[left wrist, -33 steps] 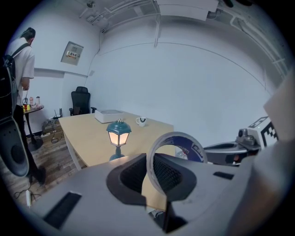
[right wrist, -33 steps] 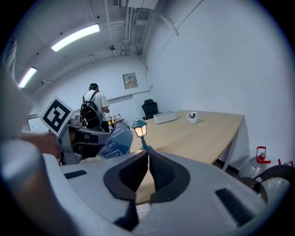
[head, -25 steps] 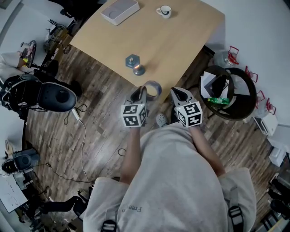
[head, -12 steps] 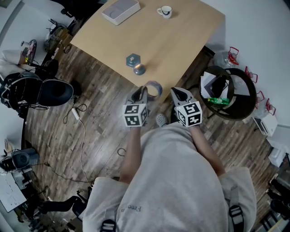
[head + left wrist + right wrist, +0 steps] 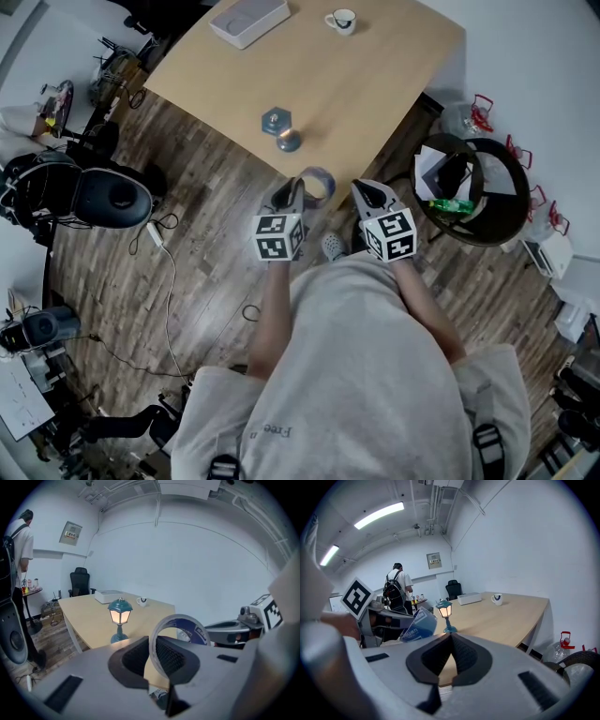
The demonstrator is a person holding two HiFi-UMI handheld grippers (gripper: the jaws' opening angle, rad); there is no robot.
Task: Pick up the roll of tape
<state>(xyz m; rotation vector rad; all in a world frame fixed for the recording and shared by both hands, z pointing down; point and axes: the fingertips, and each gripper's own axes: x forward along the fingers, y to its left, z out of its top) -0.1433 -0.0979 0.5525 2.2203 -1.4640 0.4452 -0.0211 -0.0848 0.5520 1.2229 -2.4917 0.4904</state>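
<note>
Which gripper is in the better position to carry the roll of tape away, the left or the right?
Left. The left gripper is shut on the roll of tape, holding it clear of the table. The right gripper is shut with nothing between its jaws.

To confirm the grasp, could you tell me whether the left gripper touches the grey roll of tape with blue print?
Touching. In the left gripper view, the left gripper has its jaws clamped on the roll of tape.

Upside-down "Free" on person's grey shirt (image 5: 366, 375); print on tape roll (image 5: 191, 631) unreadable.
</note>
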